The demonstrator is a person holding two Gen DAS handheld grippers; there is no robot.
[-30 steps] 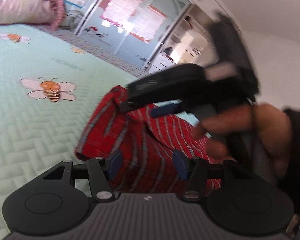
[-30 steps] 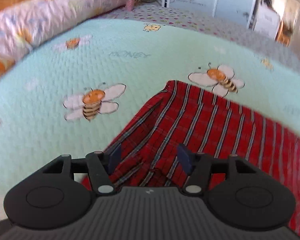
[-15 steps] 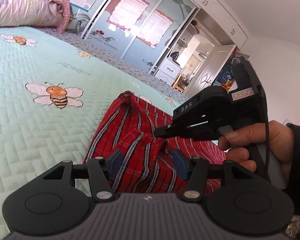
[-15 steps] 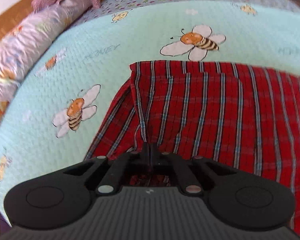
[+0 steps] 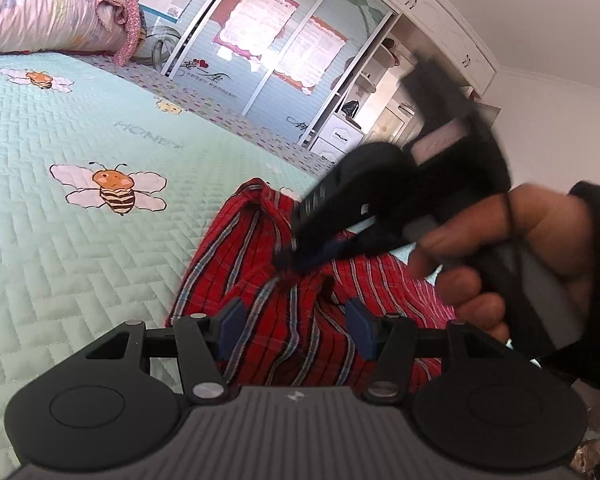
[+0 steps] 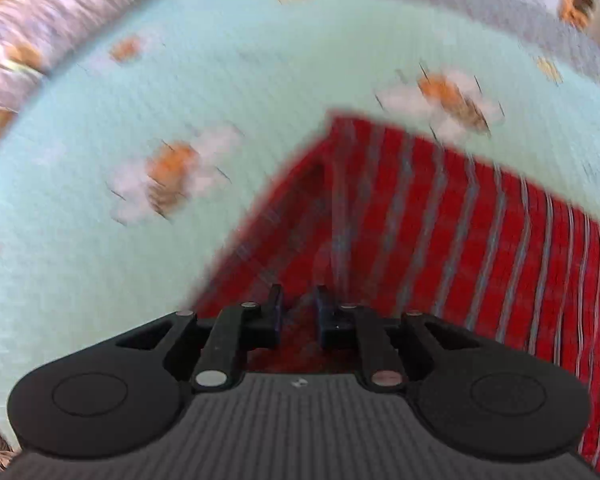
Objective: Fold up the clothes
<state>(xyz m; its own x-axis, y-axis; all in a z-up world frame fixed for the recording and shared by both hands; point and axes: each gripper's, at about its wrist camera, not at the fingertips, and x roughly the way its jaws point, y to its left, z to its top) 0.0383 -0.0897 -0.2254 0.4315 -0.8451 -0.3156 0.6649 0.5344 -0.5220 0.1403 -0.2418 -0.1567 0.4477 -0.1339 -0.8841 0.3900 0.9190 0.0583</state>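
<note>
Right gripper (image 6: 299, 304) just reopening, narrowly apart over blurred red plaid garment (image 6: 440, 232) — contact unclear.

Bright daylight with glare on the wardrobe doors (image 5: 260, 40); the right wrist view is motion-blurred throughout, fisheye-bent at edges.

A home bedroom: a bed (image 5: 80, 240) with a bee-print quilt, a rolled duvet (image 5: 40, 12), a sliding-door wardrobe (image 5: 284, 60).
</note>
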